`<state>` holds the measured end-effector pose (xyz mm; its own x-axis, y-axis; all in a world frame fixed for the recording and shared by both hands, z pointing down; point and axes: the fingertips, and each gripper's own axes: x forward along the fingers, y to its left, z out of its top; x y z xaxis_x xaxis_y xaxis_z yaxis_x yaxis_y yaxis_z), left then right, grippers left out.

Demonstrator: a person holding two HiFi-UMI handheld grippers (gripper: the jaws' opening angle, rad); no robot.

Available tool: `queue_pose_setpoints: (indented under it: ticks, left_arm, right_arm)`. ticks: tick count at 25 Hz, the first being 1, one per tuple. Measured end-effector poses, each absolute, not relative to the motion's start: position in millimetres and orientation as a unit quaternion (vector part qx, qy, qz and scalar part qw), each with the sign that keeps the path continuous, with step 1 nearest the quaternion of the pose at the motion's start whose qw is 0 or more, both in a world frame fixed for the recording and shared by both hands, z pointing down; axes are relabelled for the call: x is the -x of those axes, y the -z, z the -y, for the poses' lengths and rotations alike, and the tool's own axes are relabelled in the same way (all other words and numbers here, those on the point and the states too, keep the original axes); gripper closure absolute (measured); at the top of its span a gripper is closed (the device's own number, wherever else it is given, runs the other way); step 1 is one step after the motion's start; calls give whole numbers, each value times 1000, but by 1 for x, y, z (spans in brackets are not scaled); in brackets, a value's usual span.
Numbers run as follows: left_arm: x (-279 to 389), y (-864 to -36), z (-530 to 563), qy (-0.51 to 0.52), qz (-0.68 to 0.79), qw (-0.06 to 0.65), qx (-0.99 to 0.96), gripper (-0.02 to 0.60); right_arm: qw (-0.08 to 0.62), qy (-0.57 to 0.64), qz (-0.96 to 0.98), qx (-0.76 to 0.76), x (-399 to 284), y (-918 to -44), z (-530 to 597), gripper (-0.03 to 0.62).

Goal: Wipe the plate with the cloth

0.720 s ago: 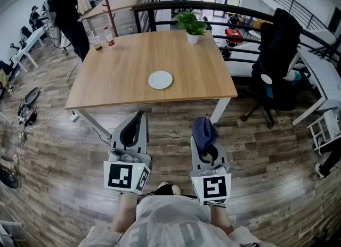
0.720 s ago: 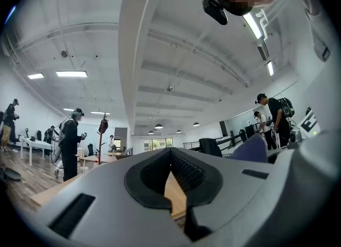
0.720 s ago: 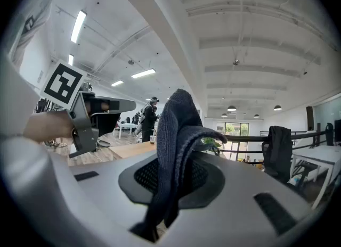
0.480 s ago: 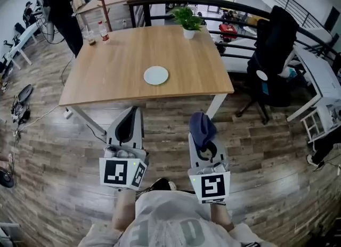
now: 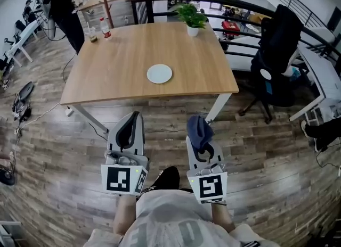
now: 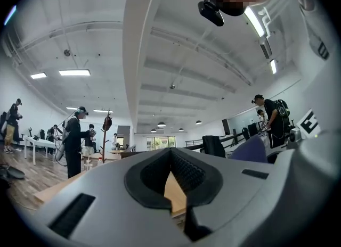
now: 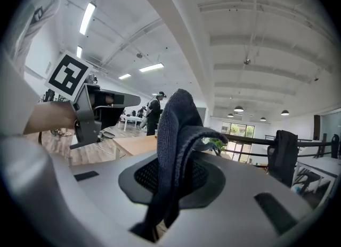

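A small white plate [image 5: 160, 73] lies near the middle of the wooden table [image 5: 117, 65], well ahead of both grippers. My right gripper [image 5: 199, 129] is shut on a dark blue cloth [image 5: 199, 130], which stands up between its jaws [image 7: 177, 134]. My left gripper [image 5: 129, 125] is shut and holds nothing; its jaws meet in the left gripper view [image 6: 171, 174]. Both grippers hover over the wood floor, short of the table's near edge, about level.
A potted plant [image 5: 192, 18] stands at the table's far edge; a bottle [image 5: 105, 29] and a cup [image 5: 92, 36] stand at its far left corner. A black office chair [image 5: 273, 65] is to the right, a railing [image 5: 240, 11] behind. People stand at the back left [image 5: 58, 6].
The table and plate have shifted slightly in the head view as the person moved. Both grippers keep their places side by side, the cloth still in the right one.
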<state>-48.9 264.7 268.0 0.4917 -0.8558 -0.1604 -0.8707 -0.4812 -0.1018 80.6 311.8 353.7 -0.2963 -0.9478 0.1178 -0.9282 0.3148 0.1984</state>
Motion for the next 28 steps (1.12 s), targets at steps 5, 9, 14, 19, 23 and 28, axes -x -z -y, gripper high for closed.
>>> queue_pose_setpoints:
  ticks: [5,9,14,19,23,28]
  left_arm:
    - [72,-288,-241,-38,-527,55,847,574]
    - [84,-293,-205,-44,-536,37,842,574]
    - [93,-292,-158,-47,-532,42,844,574]
    - [112,-285,-80,-62,-537,32,840,574]
    - [120,-265,-13,-71,-527,35,846,574]
    - [117,-252,50,-90,-506,26,858,574]
  right_arm:
    - [123,19,829,-545,-61,-374,-298,537]
    - [151,28,827,-541,-54,-380,-268,537]
    - [118,16,824,-554,-51,-373,-205,537]
    - [109,3,822,-559,-44,-366,-121,537]
    - [107,33,823,-556,-35,-330,-60,537]
    - [122,63,799,-585,-41,-310,0,537]
